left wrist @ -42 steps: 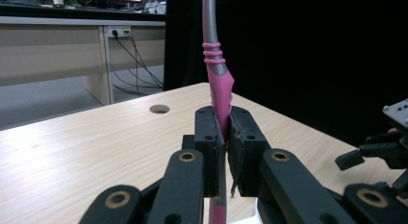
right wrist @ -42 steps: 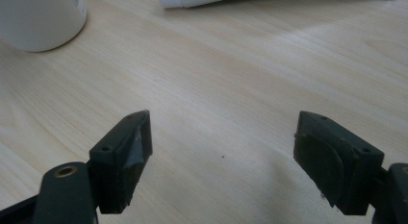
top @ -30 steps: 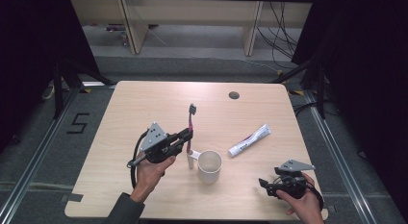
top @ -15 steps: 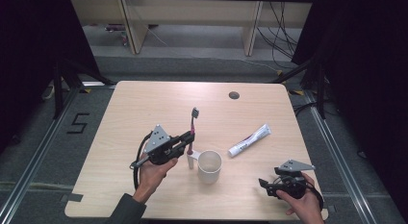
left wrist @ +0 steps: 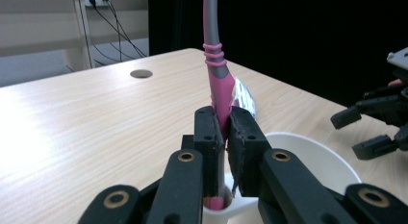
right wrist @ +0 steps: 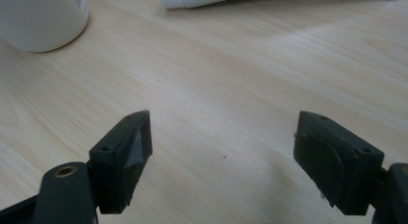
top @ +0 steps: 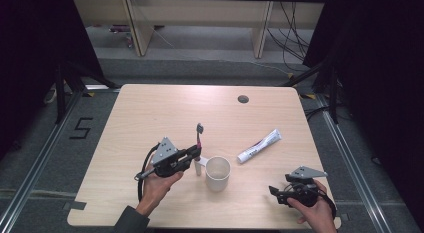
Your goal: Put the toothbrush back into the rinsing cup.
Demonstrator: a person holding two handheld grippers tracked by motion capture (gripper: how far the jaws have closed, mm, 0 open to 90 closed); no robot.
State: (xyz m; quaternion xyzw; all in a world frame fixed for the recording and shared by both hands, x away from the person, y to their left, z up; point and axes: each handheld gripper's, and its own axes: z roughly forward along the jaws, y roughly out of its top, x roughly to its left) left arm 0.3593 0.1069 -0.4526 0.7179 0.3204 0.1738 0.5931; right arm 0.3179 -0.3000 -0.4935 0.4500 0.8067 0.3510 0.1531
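Right gripper parked wide open near the table's front edge, left gripper clamped on a pink toothbrush held upright just left of the white cup, toothpaste tube lying further back.

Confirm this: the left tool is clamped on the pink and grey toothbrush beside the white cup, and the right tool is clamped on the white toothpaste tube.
Not quite. The right tool is open and holds nothing, as the right gripper view shows; the white toothpaste tube lies apart on the table. The left tool does clamp the pink and grey toothbrush beside the white cup.
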